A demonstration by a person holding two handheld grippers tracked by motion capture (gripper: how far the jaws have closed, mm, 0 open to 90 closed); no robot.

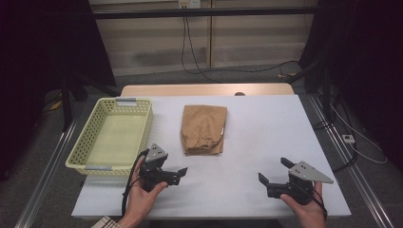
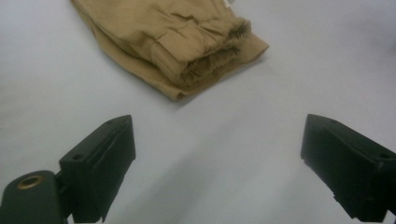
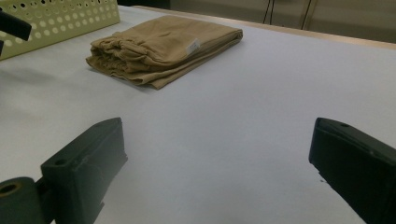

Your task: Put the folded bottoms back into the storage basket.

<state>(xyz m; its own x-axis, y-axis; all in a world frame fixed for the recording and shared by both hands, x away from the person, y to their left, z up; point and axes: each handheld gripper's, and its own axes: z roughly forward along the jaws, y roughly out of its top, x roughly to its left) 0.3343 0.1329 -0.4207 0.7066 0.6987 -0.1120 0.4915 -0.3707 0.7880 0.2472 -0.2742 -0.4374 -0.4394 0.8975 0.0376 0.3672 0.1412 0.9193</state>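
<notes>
A folded tan garment [image 1: 203,129] lies in the middle of the white table [image 1: 266,128], its gathered waistband toward the near side. My left gripper [image 1: 175,173] hovers low near the front edge, just short of the garment [image 2: 177,37], open with nothing between its jaws [image 2: 219,140]. To the right, my right gripper [image 1: 273,170] is also open and empty [image 3: 217,149], pointing across the table toward the garment [image 3: 163,46], a good distance from it.
A pale yellow-green perforated basket [image 1: 81,142] stands empty on the left side of the table, beside the garment; its wall [image 3: 60,18] shows in the right gripper view. Bare tabletop lies between the grippers. Cables run across the floor beyond the far edge.
</notes>
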